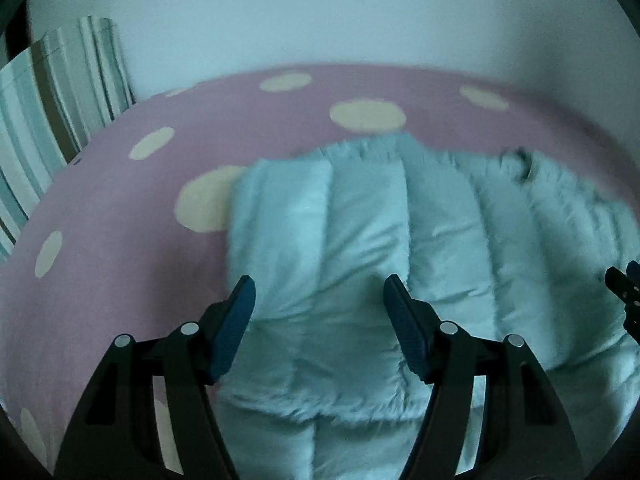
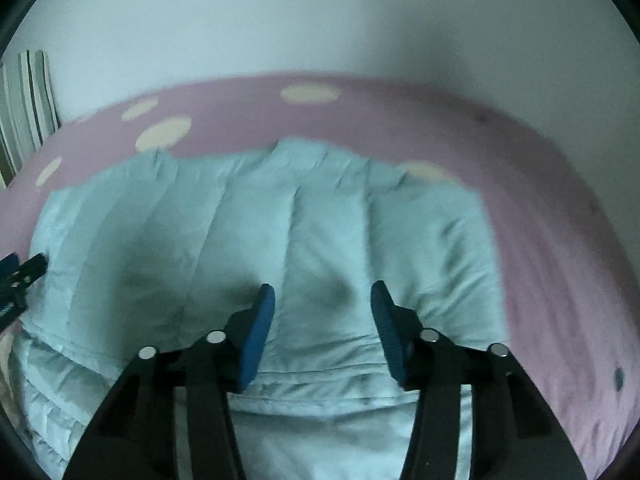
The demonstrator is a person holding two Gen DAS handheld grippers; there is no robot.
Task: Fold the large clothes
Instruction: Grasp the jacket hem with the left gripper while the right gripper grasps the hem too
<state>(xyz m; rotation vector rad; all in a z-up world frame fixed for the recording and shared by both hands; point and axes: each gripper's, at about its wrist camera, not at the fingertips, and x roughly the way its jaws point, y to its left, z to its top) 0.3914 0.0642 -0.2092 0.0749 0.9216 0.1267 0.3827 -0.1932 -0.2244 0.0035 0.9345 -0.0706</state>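
While both spread wide, left gripper (image 1: 319, 292), right gripper (image 2: 322, 300), over quilted garment (image 2: 256, 232)

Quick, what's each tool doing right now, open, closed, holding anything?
Left tool: open, holding nothing, above the pale blue padded garment.
Right tool: open, holding nothing, above the same garment.

pale quilted garment (image 2: 280, 240) under parted jaws

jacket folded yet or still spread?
Folded: the jacket shows an upper layer whose edge lies across a lower layer. Both grippers open.
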